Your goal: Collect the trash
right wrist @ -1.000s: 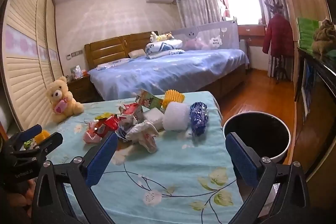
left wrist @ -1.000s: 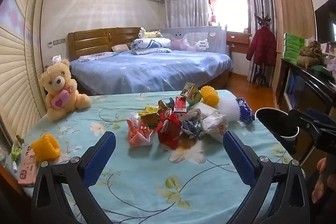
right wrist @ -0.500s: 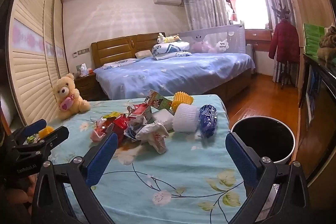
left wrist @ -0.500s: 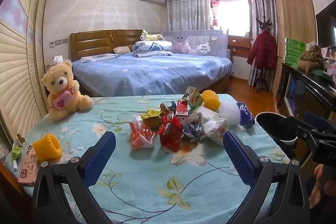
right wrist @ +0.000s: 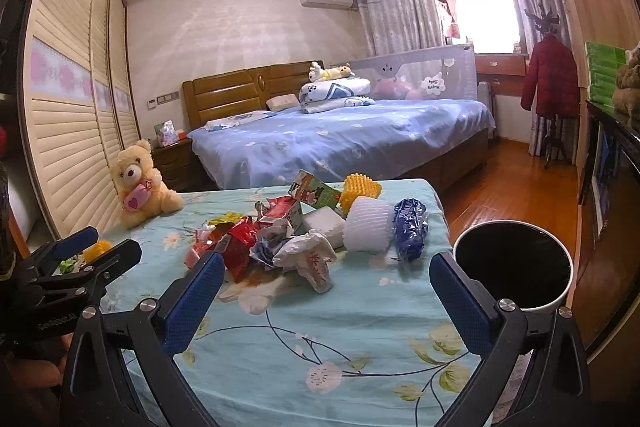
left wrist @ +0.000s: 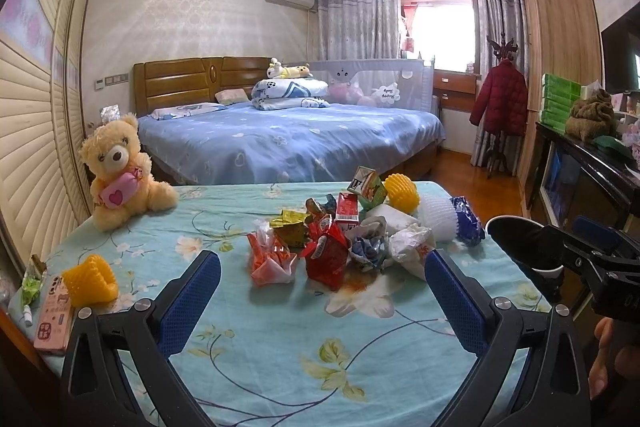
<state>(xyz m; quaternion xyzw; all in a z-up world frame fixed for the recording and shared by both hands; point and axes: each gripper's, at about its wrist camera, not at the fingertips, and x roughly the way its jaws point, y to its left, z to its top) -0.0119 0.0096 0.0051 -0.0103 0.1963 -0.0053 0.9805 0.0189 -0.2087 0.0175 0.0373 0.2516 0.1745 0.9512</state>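
Note:
A heap of trash lies mid-table: a red wrapper (left wrist: pixel 326 259), a pink wrapper (left wrist: pixel 270 259), crumpled white paper (left wrist: pixel 412 245), a white foam sleeve (right wrist: pixel 368 229), a blue wrapper (right wrist: pixel 410 229), a green carton (right wrist: pixel 316 191) and a yellow foam net (left wrist: pixel 401 190). Beside the table's right edge stands a white bin with a black inside (right wrist: pixel 514 269). My left gripper (left wrist: pixel 323 301) hovers open over the near tablecloth, short of the heap. My right gripper (right wrist: pixel 326 305) is open too, nearer the bin, with nothing between its fingers.
The table wears a light blue floral cloth (left wrist: pixel 280 339). A teddy bear (left wrist: pixel 118 171) sits at its far left; another yellow foam net (left wrist: pixel 91 281) and a pink phone (left wrist: pixel 52 319) lie near the left edge. A bed (left wrist: pixel 288 143) fills the background, a dark cabinet (left wrist: pixel 588 179) stands at right.
Both cameras have tilted up a little, so table and heap sit lower in view. Both grippers stay open and the trash has not moved.

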